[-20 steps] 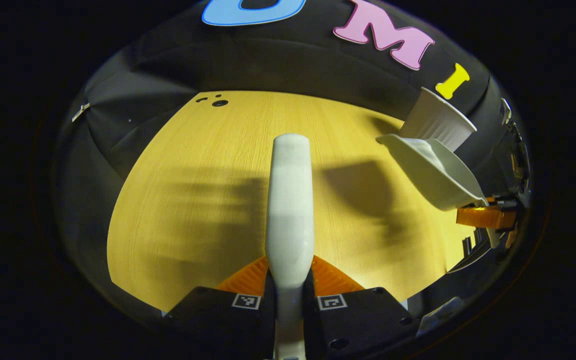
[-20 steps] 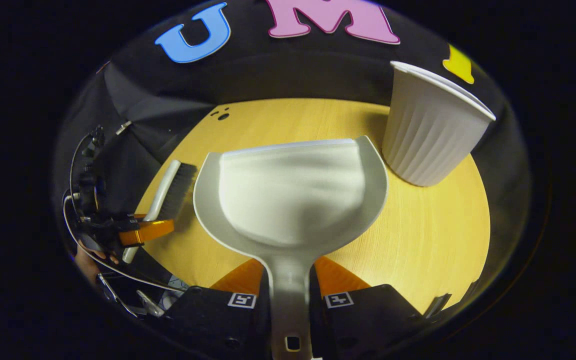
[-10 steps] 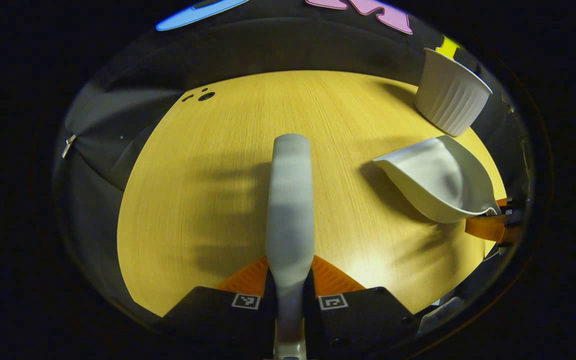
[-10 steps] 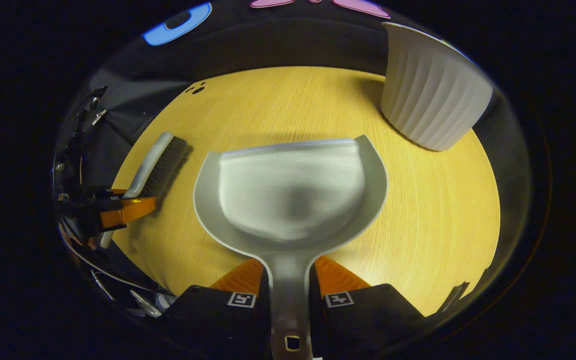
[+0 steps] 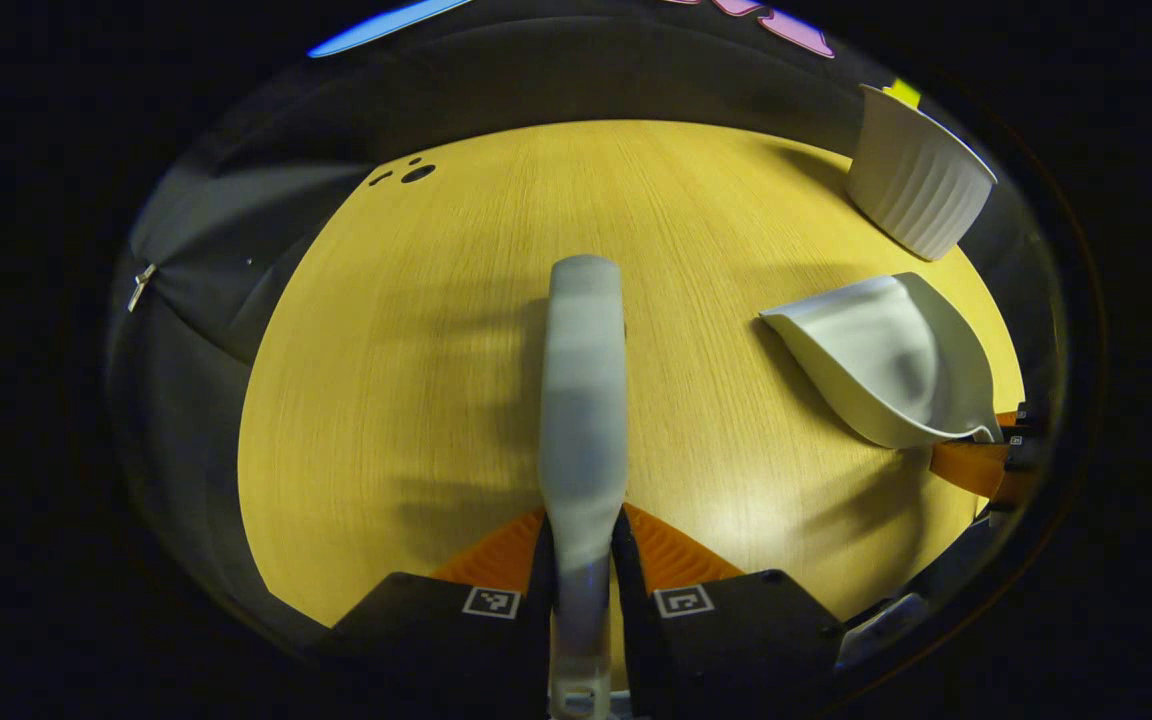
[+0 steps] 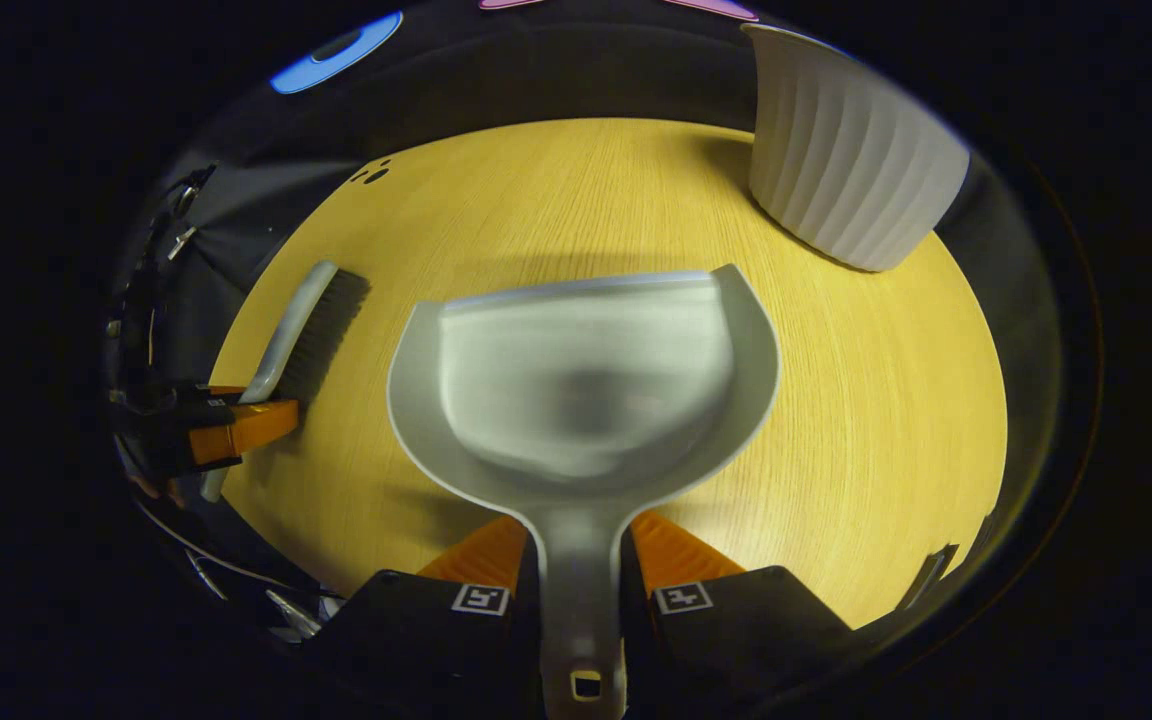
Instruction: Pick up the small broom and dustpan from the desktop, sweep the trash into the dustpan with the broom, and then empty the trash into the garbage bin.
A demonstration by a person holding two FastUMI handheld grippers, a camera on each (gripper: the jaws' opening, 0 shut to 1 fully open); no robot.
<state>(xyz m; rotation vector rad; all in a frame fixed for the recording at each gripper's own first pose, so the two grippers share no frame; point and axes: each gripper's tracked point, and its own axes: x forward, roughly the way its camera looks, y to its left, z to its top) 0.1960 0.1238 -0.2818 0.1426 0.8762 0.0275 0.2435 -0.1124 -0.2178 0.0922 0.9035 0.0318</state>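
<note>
Both implements are already in hand, so the pick-up step looks done: the left tool (image 5: pixel 581 560) has its fingers pressed on the handle of the broom (image 5: pixel 584 390), and the right tool (image 6: pixel 581 565) has its fingers pressed on the handle of the dustpan (image 6: pixel 581 390). No trash can be made out on the tabletop (image 5: pixel 416 380) or in the pan, whose inside looks bare, though blur and shadow soften it; this suggests the sweeping and the emptying may be over, but that cannot be settled from these views. The bin (image 6: pixel 851 185) stands upright at the far right of the tabletop, apart from the pan's front lip, and its inside is hidden. In the right gripper view the dustpan is a pale, scoop-shaped piece with raised side walls and a straight front edge, held roughly level above the wood with a shadow under it. In that same view the broom has a pale back and dark bristles, held low over the tabletop's left edge; whether the bristles touch the wood is unclear. The bin is white and ribbed, wider at the top.
</note>
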